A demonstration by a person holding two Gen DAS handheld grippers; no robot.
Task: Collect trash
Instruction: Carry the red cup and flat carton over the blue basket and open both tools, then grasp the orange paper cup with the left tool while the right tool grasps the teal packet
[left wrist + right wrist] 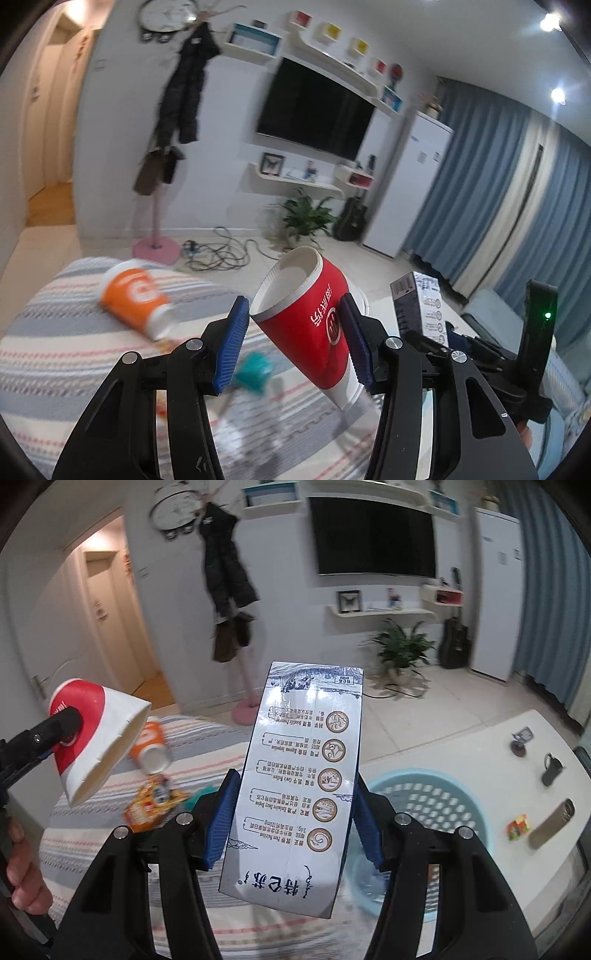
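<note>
A red paper cup (317, 325) with white lettering and a white base is clamped, tilted, in the left gripper (295, 339). A white milk carton (299, 794) printed with round brown emblems is gripped by the right gripper (291, 819). Beyond, an orange cup (136, 299) lies on the striped blanket (55, 332), and a pale blue perforated basket (436, 801) is seen.

1. Orange cup (135, 299): motion-blurred, print unreadable.
2. Teal object (254, 370): blurred, partly behind a blue pad (unidentifiable).
3. Blue basket (424, 812): near side hidden behind the carton (303, 790).
4. Snack wrapper (153, 805): blurred.
</note>
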